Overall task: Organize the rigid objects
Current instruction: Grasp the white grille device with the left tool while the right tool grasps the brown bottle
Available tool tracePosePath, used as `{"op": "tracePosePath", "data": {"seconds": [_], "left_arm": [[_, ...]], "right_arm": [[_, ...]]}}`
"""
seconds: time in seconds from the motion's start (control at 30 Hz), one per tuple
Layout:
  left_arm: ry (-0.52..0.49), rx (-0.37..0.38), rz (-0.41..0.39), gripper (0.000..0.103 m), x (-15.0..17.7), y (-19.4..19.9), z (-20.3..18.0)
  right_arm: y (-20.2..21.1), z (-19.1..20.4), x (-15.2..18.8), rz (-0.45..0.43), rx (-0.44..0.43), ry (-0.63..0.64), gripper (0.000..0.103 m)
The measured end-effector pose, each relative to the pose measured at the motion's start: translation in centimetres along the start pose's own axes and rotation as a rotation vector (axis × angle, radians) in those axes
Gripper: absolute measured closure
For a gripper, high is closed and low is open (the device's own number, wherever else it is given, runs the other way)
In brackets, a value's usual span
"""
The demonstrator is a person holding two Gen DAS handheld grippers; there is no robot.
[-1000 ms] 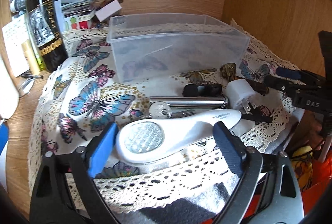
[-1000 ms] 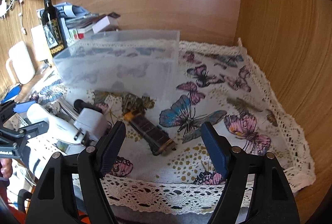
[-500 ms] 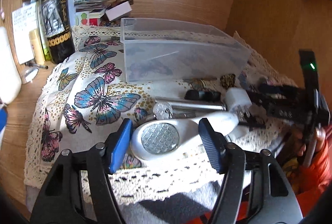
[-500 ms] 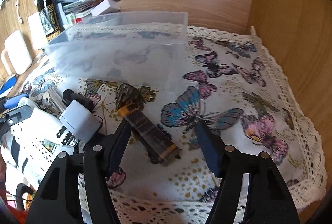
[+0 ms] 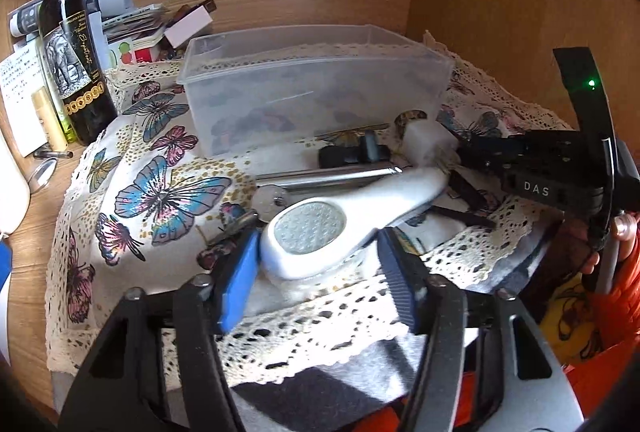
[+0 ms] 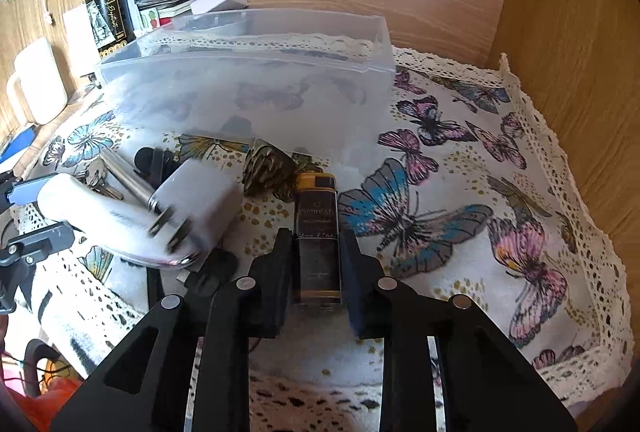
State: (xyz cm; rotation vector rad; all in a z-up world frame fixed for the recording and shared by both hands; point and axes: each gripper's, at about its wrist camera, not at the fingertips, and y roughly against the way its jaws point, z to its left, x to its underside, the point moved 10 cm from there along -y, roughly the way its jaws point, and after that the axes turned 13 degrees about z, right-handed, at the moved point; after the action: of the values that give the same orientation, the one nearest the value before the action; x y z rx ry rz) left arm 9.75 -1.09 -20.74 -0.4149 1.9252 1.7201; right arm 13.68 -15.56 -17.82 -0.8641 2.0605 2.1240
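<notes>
A white handheld light (image 5: 316, 228) with a round lens lies on the butterfly cloth (image 5: 160, 192). Its head sits between the fingers of my left gripper (image 5: 316, 252). The jaws are closing and both pads touch its sides. My right gripper (image 6: 316, 244) is shut on a dark brown case with gold ends (image 6: 318, 220), which lies flat on the cloth. Just behind both stands a clear plastic bin (image 5: 312, 96) with nothing visible inside. A white charger plug (image 6: 196, 200), a metal tube (image 5: 328, 176), keys (image 5: 270, 198) and a gold patterned piece (image 6: 266, 168) lie in between.
A wine bottle (image 5: 72, 60), papers and small boxes (image 5: 152, 32) crowd the back left. Wooden walls close off the back and right (image 6: 560, 32). A white mug (image 6: 36, 84) stands at the left. The cloth to the right of the brown case (image 6: 460, 172) is bare.
My right jaws have shut on the brown case. The left jaws have narrowed onto the white light's head, and the light and the charger plug have shifted a little.
</notes>
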Motion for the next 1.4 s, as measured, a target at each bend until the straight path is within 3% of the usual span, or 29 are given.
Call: {"op": "tracePosePath", "data": {"seconds": [0.2,0.37,0.4,0.5,0.67,0.77,0.93,1.0,1.4], "left_arm": [[0.051,-0.037,-0.001,0.059,0.6,0.4,-0.1],[0.018,-0.048,0.011,0.06,0.9,0.6,-0.7],[0.018,-0.048,0.013,0.055,0.7,0.5,-0.6],[0.009,-0.017,0.016,0.044,-0.1,0.0,-0.7],[-0.038,0.017,0.037,0.044,-1.3,-1.8,-1.7],[-0.054,0.05,0.057,0.053,-1.6,-3.0,-2.4],[-0.056,0.105,0.038,0.063,-1.6,-2.7,-3.5],[-0.059,0.082,0.028,0.063,-1.4,-2.3,-3.7],[-0.003,0.028,-0.13,0.064,-3.5,4.8,-0.9]], "right_arm": [[0.7,-1.2,0.8,-0.007,0.012,-0.047,0.081],[0.9,-0.8,1.0,-0.01,0.008,-0.031,0.081],[0.9,-0.6,1.0,-0.008,0.004,-0.026,0.081],[0.7,-0.3,1.2,0.003,-0.012,-0.021,0.081],[0.5,-0.2,1.2,0.01,-0.027,-0.024,0.081],[0.3,-0.2,1.0,0.008,-0.032,-0.027,0.077],[0.1,0.1,0.8,-0.01,-0.01,-0.02,0.076],[0.3,0.2,0.7,-0.015,-0.016,-0.019,0.081],[3.6,0.3,-0.3,-0.107,-0.025,-0.019,0.082]]}}
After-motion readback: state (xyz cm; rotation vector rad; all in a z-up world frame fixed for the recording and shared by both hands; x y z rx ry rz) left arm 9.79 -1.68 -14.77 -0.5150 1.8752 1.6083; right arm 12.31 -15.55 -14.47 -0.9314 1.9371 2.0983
